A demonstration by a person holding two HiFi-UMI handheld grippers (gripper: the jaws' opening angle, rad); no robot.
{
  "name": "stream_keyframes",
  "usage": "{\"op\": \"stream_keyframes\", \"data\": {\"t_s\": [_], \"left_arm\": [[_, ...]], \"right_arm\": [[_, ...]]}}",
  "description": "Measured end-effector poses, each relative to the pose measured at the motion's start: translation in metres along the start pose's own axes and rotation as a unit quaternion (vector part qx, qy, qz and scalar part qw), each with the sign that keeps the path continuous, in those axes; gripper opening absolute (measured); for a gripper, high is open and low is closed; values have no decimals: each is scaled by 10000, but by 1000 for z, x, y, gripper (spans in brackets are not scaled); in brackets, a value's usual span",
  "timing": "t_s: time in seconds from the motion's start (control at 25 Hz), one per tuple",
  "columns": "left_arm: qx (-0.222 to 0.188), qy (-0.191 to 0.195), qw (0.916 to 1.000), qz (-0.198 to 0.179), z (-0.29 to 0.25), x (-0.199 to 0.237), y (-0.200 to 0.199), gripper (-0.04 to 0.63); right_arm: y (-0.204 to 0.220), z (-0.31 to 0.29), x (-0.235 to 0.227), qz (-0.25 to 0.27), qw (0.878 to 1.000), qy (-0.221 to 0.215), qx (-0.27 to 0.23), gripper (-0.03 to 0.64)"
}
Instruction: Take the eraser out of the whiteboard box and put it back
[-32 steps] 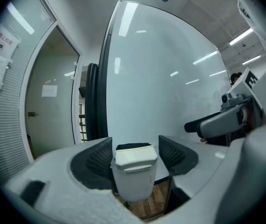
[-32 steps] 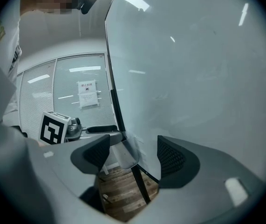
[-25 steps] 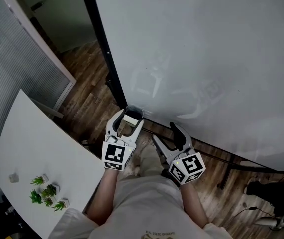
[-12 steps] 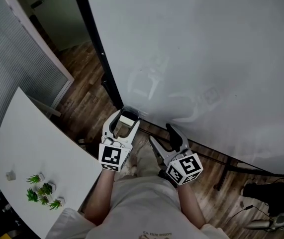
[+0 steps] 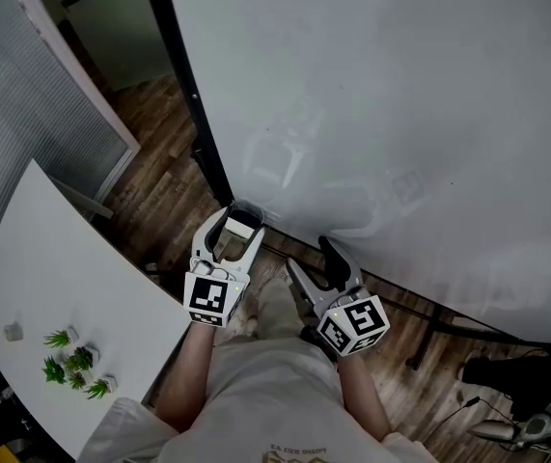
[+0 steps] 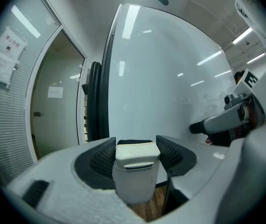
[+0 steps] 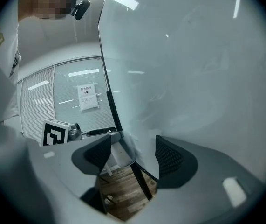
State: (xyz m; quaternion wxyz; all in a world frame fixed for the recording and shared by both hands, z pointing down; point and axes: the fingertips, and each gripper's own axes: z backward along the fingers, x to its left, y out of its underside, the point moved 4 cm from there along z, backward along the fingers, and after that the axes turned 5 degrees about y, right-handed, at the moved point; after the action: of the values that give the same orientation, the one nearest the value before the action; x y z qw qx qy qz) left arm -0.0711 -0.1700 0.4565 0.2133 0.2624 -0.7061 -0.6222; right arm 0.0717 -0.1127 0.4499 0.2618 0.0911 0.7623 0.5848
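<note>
Cream, blocky eraser, seemingly dark-felted.

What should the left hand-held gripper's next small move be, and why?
Probably lift the left hand-held gripper straight up: its jaws look closed on the eraser, which seems seated in the whiteboard box; the right hand-held gripper is open and empty.

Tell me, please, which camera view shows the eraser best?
The left gripper view: the eraser stands large and centred, clamped between the jaws. The head view shows it small, from above. The right gripper view gives only a pale, unclear shape.
</note>
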Motion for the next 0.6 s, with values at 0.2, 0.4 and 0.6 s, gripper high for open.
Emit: {"op": "stream_keyframes", "data": {"t_s": [0.2, 0.4, 0.6], "left_arm": [[-14, -40, 10000, 29, 1, 0, -3, 267], [-14, -70, 9999, 83, 0, -1, -2, 267], [24, -98, 9998, 177, 3, 1, 3, 267]], "right_arm": [[-4, 1, 0, -11, 10000, -17, -47, 299], [-2, 2, -2, -13, 10000, -29, -36, 299], [-1, 1, 1, -7, 10000, -51, -5, 299]]}}
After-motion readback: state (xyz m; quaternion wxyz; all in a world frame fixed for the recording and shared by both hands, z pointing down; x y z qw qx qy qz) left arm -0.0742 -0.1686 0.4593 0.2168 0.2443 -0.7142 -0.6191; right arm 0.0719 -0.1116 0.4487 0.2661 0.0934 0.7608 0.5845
